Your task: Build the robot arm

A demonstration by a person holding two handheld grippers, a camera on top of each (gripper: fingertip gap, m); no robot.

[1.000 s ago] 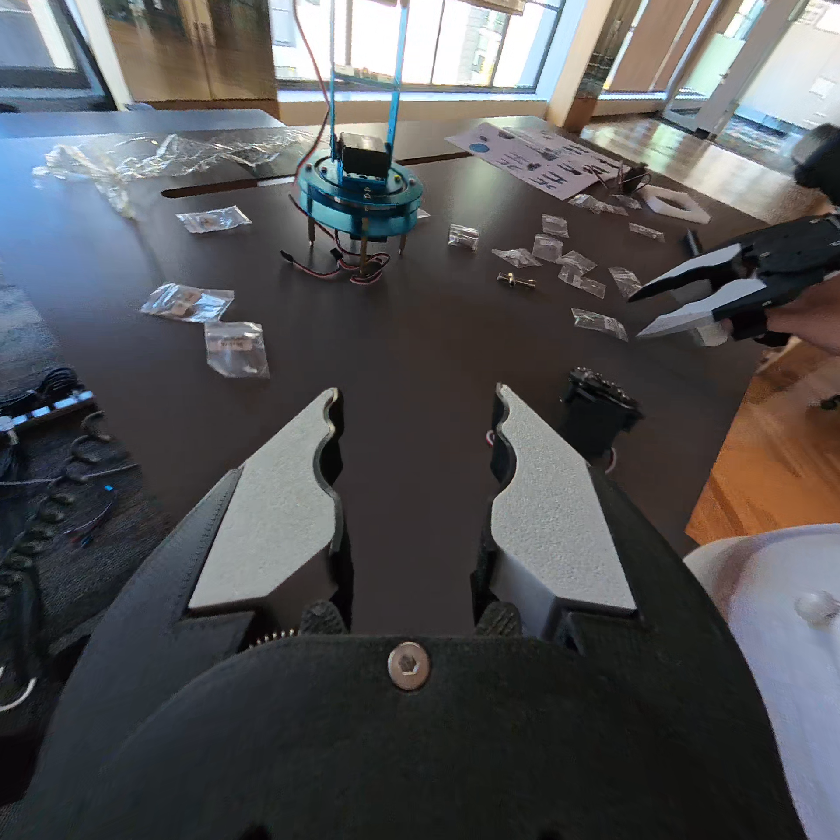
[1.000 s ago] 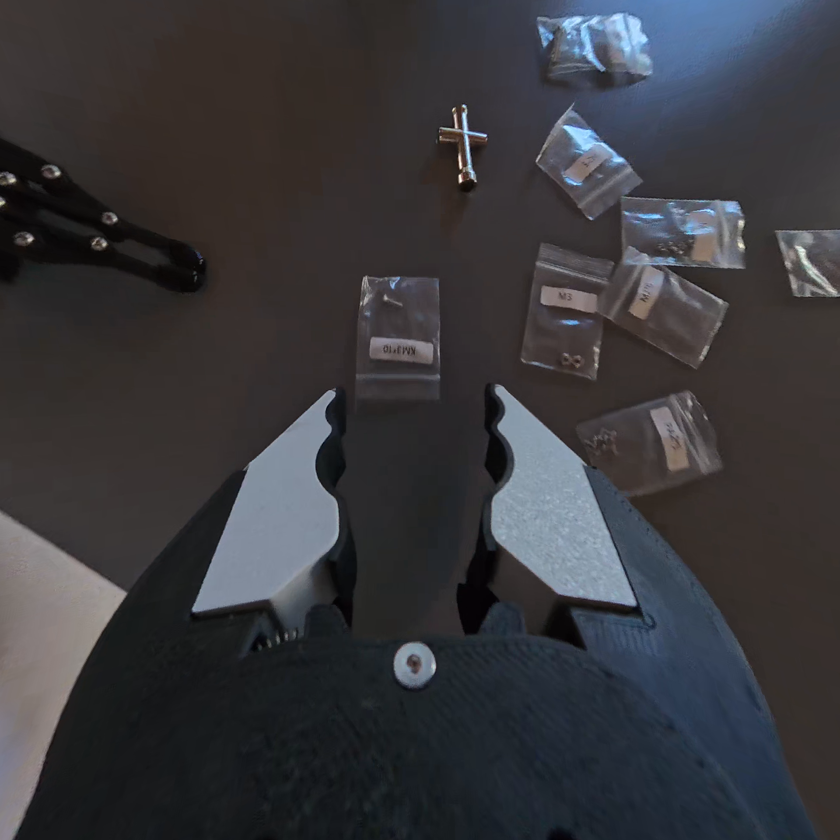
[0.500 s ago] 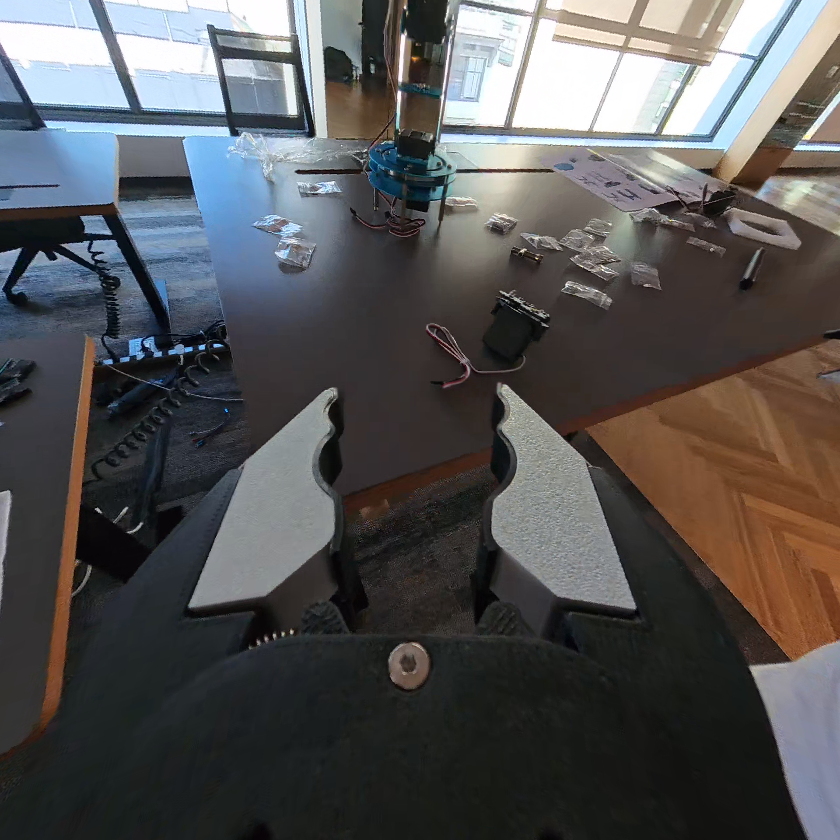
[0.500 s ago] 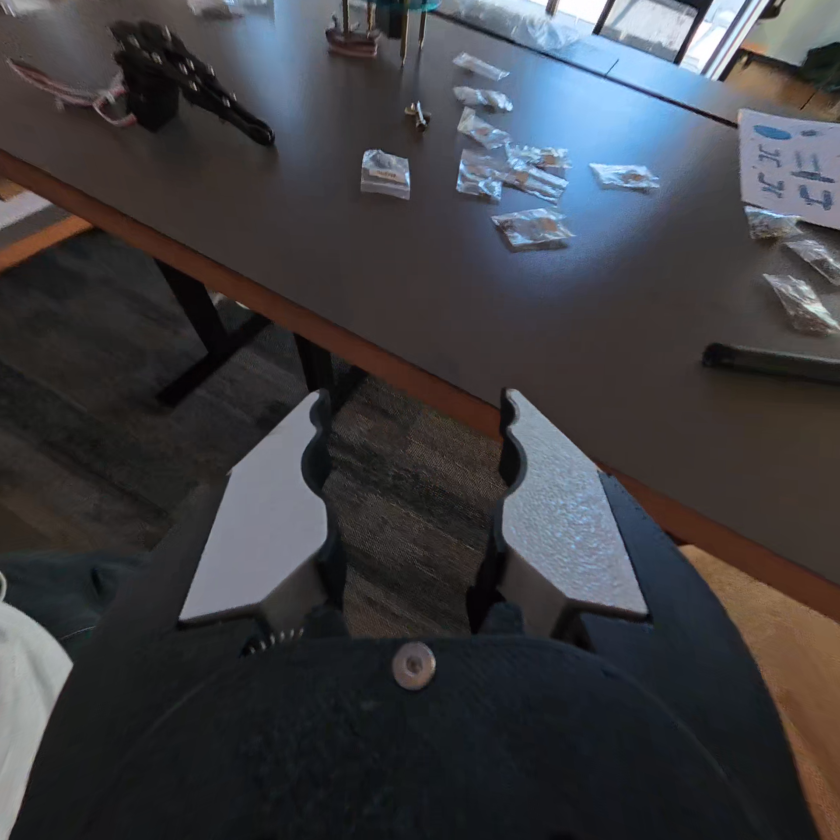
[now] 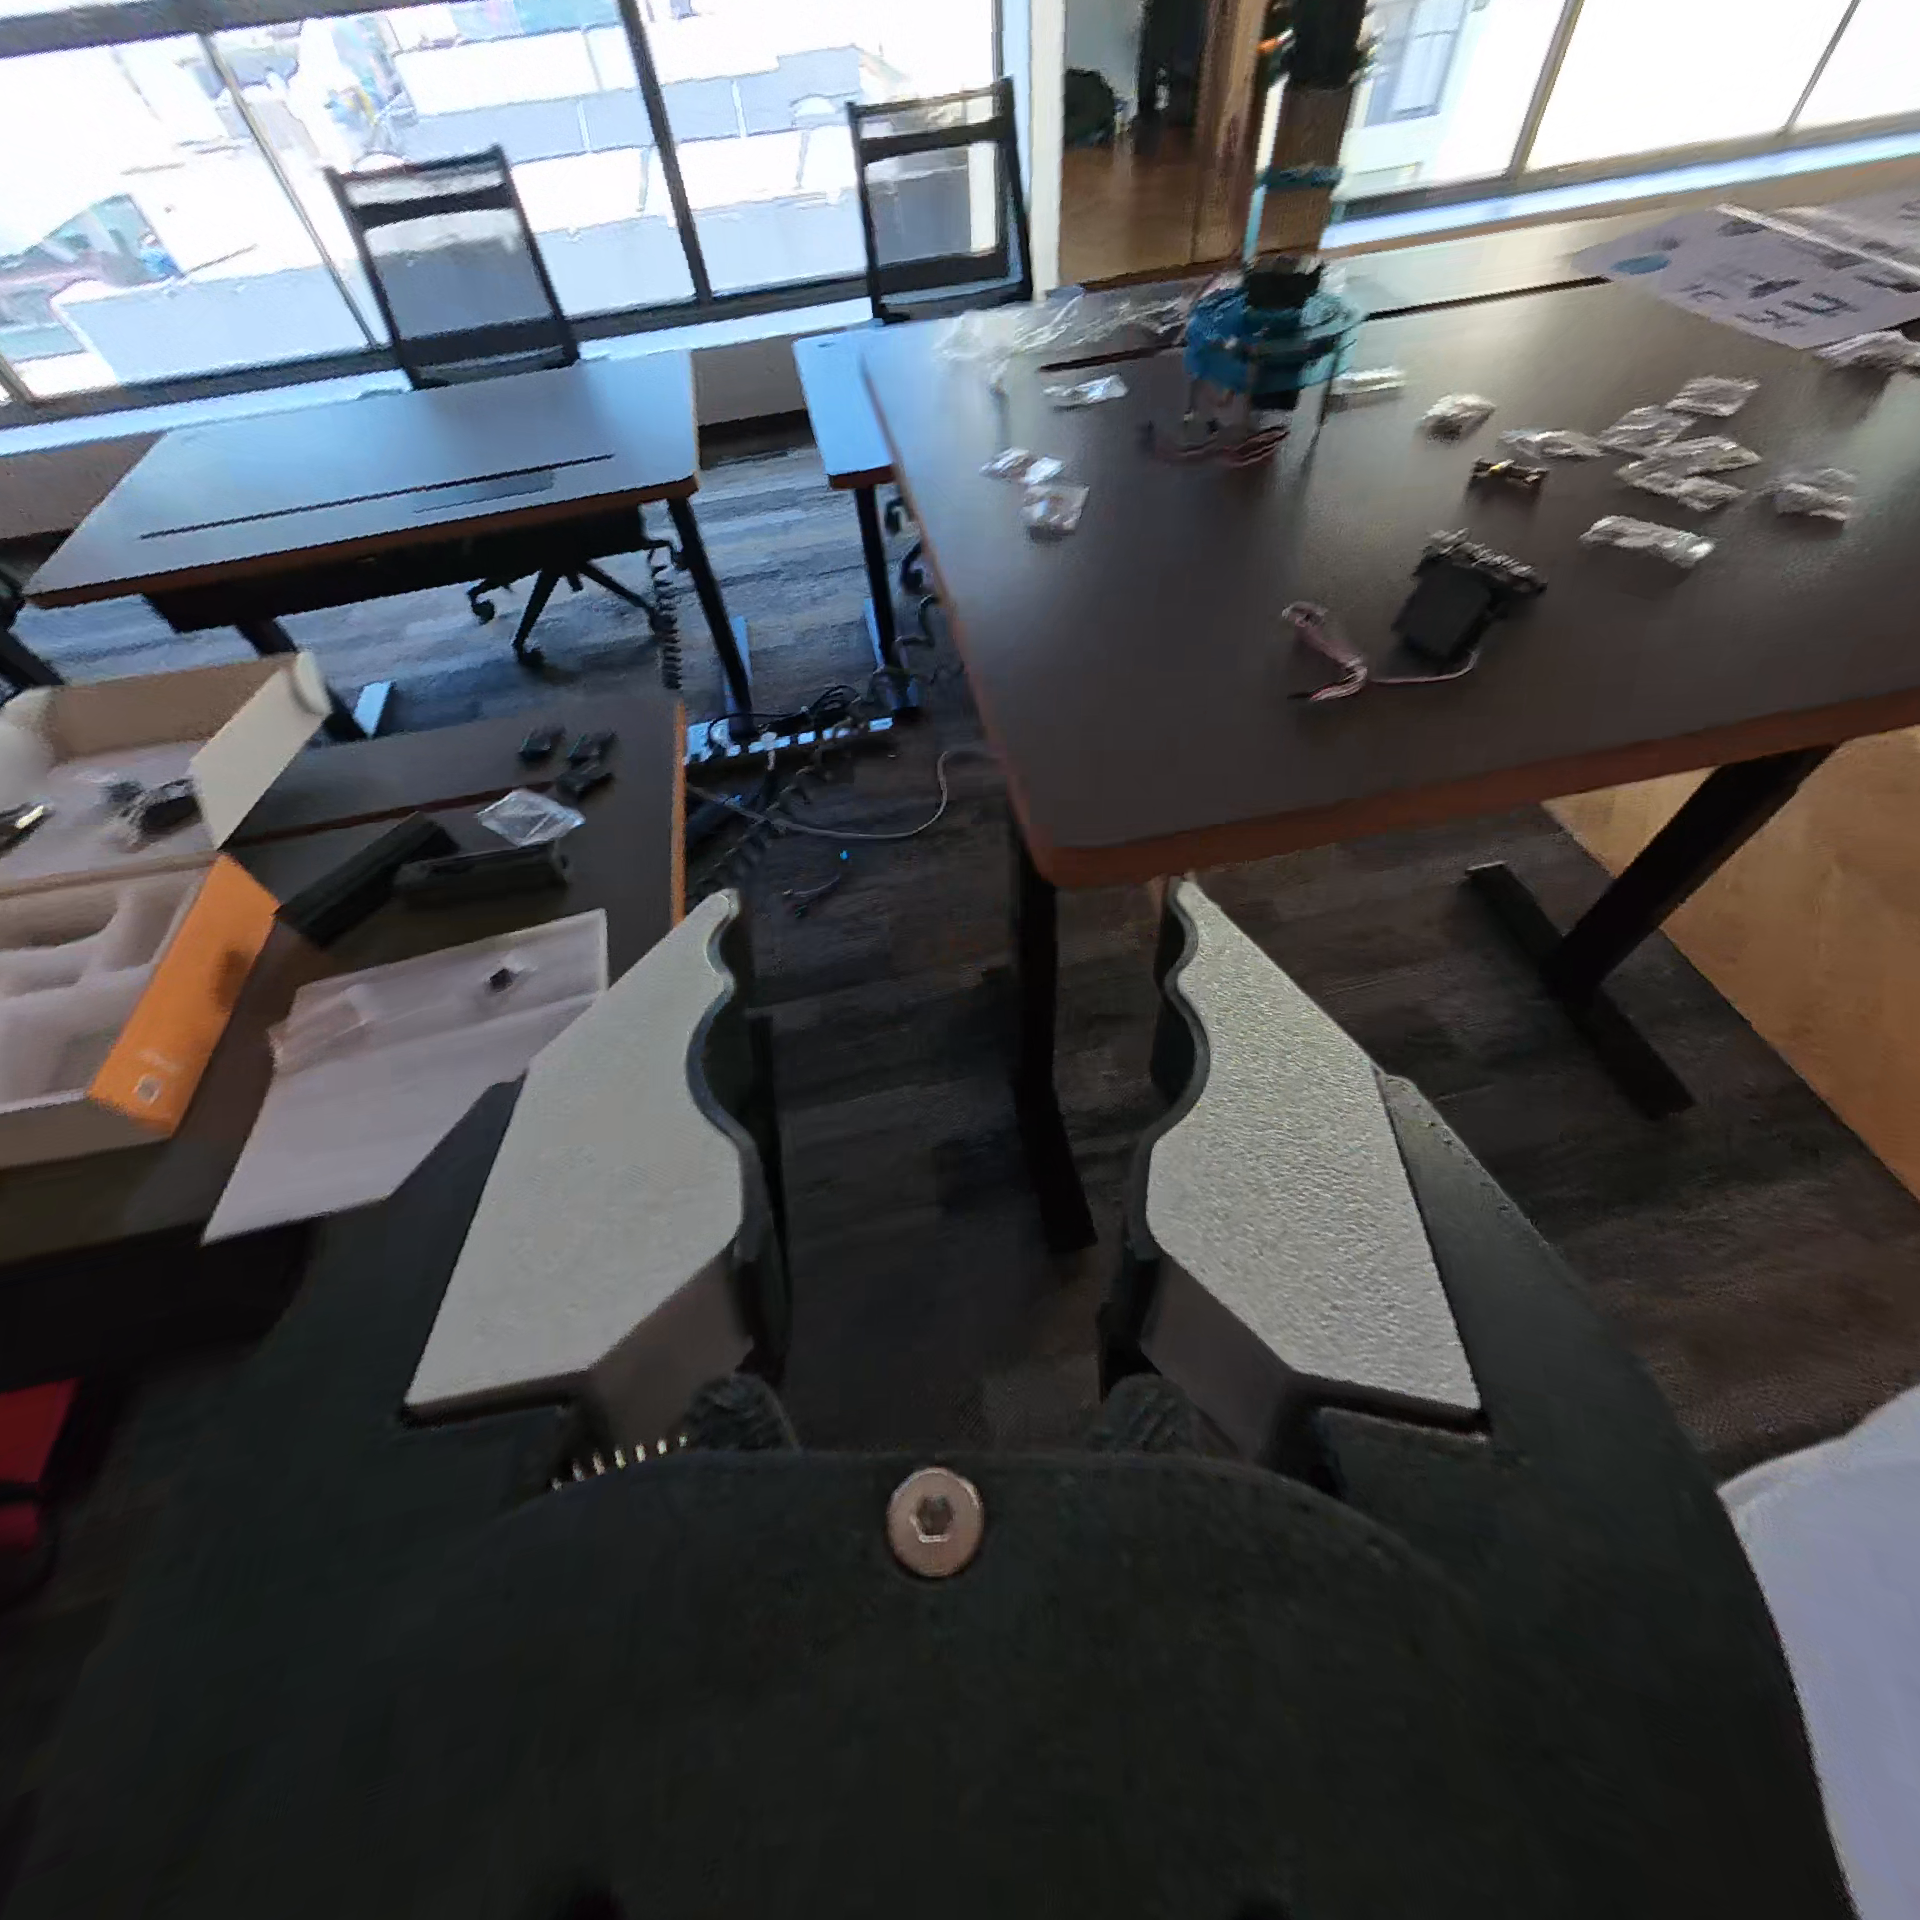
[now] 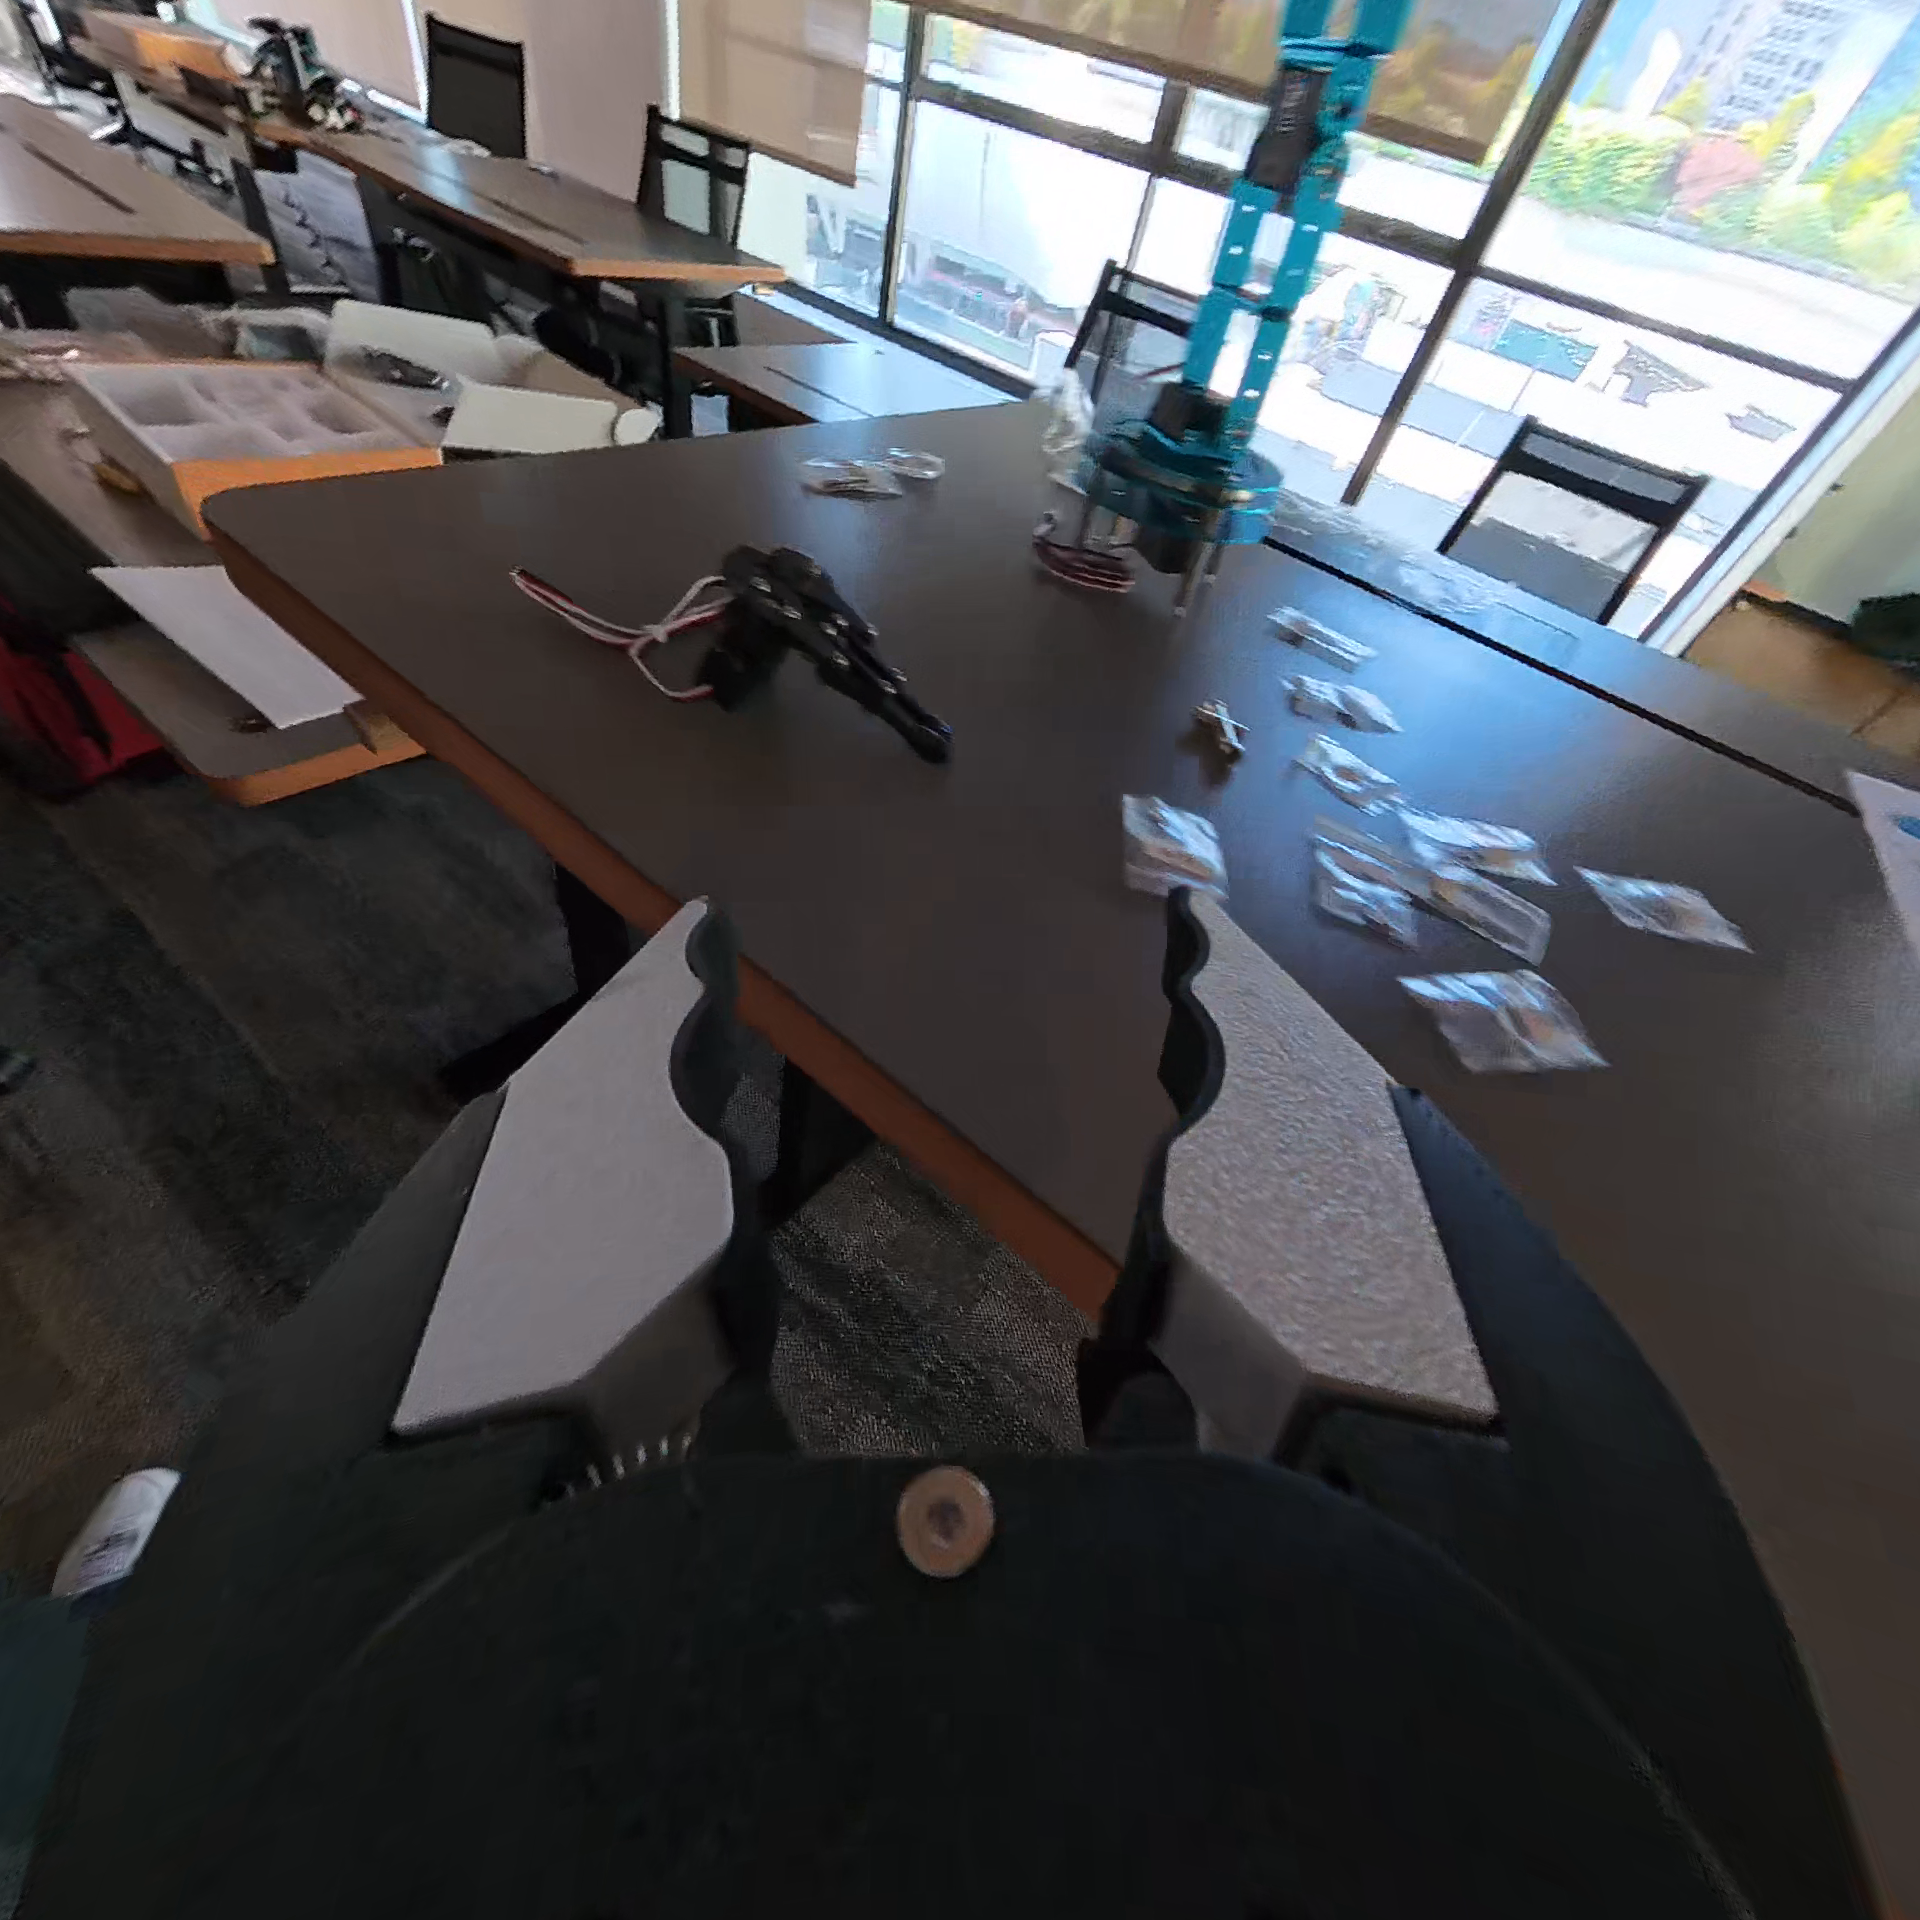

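Note:
My left gripper (image 5: 951, 914) is open and empty, held off the dark table (image 5: 1143, 748), over the carpet near its front left corner. My right gripper (image 6: 940, 925) is open and empty, at the table's (image 6: 1039, 987) front edge. On the table lie a black claw part with red and white wires (image 6: 800, 644), also in the left wrist view (image 5: 1455, 603), a blue robot-arm base (image 6: 1174, 488) (image 5: 1262, 332), a small metal cross wrench (image 6: 1221, 722) and several clear parts bags (image 6: 1174, 847) (image 5: 1647, 540).
A second table to the left holds a white and orange foam-lined box (image 5: 104, 997), a white sheet (image 5: 416, 1060) and small black parts (image 5: 566, 758). Cables and a power strip (image 5: 790, 738) lie on the carpet. Black chairs (image 5: 457, 270) and more desks stand by the windows. One gripper's finger ends stand about 50 cm off the other's. The small metal cross wrench (image 6: 1221, 722) sits 25 cm or so from the ends of my right fingers. It is also in sight in the left wrist view (image 5: 1510, 461).
Both grippers have pulled back and away from the table, still open. The left view now takes in the floor and side table; the right view has risen and tilted up toward the windows.

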